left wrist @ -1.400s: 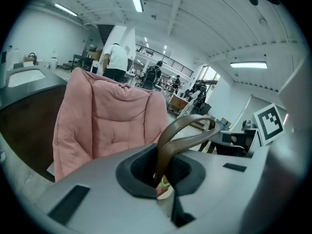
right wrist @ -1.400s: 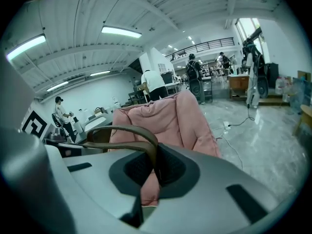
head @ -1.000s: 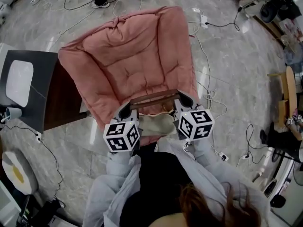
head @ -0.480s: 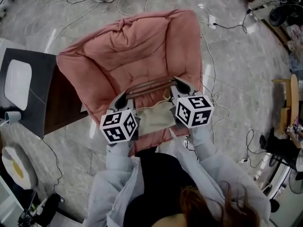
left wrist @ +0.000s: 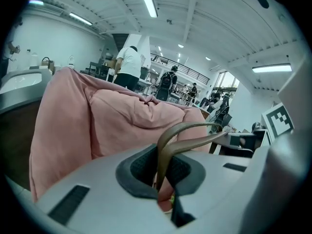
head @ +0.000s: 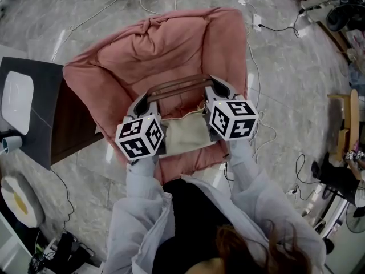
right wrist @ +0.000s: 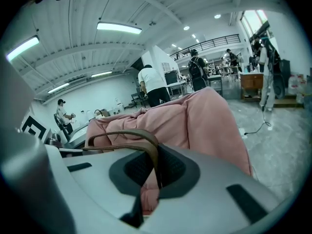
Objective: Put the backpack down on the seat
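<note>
A beige backpack (head: 185, 136) with brown straps (head: 177, 87) hangs between my two grippers, above the front part of a pink padded seat (head: 159, 50). My left gripper (head: 142, 103) is shut on the left end of the straps. In the left gripper view the brown strap (left wrist: 168, 140) runs up out of the left gripper (left wrist: 163, 172), with the seat's pink back (left wrist: 117, 121) behind it. My right gripper (head: 219, 90) is shut on the right end. In the right gripper view the strap (right wrist: 131, 135) loops out of the right gripper (right wrist: 153, 169).
A dark side table (head: 34, 124) with a white object (head: 14, 93) stands to the seat's left. Cables (head: 256, 24) trail over the marble floor on the right. A round white and yellow cushion (head: 20, 196) lies at the lower left. People stand far behind the seat.
Both grippers have carried the backpack forward, from the seat's front edge to further over the cushion. The grips on the straps are unchanged.
</note>
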`<state>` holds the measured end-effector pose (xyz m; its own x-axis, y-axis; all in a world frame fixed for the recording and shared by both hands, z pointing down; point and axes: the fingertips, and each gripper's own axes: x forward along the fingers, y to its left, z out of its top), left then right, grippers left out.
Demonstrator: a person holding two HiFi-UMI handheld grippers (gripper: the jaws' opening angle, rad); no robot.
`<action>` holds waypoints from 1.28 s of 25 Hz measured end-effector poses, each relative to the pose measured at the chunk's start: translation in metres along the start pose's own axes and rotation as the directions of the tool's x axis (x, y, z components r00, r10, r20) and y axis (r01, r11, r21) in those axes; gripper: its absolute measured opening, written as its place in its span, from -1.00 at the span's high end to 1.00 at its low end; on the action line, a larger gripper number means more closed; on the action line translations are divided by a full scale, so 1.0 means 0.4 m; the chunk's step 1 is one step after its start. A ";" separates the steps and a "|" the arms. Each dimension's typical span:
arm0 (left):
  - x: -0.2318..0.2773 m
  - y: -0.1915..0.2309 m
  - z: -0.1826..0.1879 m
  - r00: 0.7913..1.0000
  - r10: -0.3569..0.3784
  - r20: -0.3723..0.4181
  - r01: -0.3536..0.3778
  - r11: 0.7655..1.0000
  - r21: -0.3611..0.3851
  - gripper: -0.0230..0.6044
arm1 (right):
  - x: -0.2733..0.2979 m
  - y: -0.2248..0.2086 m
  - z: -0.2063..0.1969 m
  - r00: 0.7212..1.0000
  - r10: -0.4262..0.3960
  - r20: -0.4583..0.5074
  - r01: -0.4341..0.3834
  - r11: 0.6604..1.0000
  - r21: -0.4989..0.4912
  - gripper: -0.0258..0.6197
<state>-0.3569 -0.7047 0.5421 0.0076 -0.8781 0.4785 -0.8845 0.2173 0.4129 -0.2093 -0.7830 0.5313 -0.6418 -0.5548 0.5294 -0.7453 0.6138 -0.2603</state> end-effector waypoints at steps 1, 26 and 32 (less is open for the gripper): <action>0.007 0.009 0.000 1.000 0.009 0.000 -0.009 1.000 0.001 0.85 | 0.010 0.001 0.000 1.000 -0.002 0.000 0.002 1.000 -0.002 0.86; -0.099 0.059 -0.280 0.980 -0.018 -0.198 0.012 1.000 -0.028 -0.22 | -0.091 0.039 -0.286 0.981 0.064 -0.182 -0.029 0.981 0.190 -0.59; -0.215 0.041 -0.358 0.979 -0.041 -0.198 0.028 0.997 -0.065 -0.22 | -0.210 0.092 -0.365 0.981 0.098 -0.170 -0.056 0.970 0.236 -0.59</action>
<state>-0.3053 -0.5645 0.6185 0.1358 -0.7845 0.6050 -0.8515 0.2197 0.4760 -0.1563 -0.6318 0.5951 -0.6717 -0.3883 0.6310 -0.7297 0.4940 -0.4727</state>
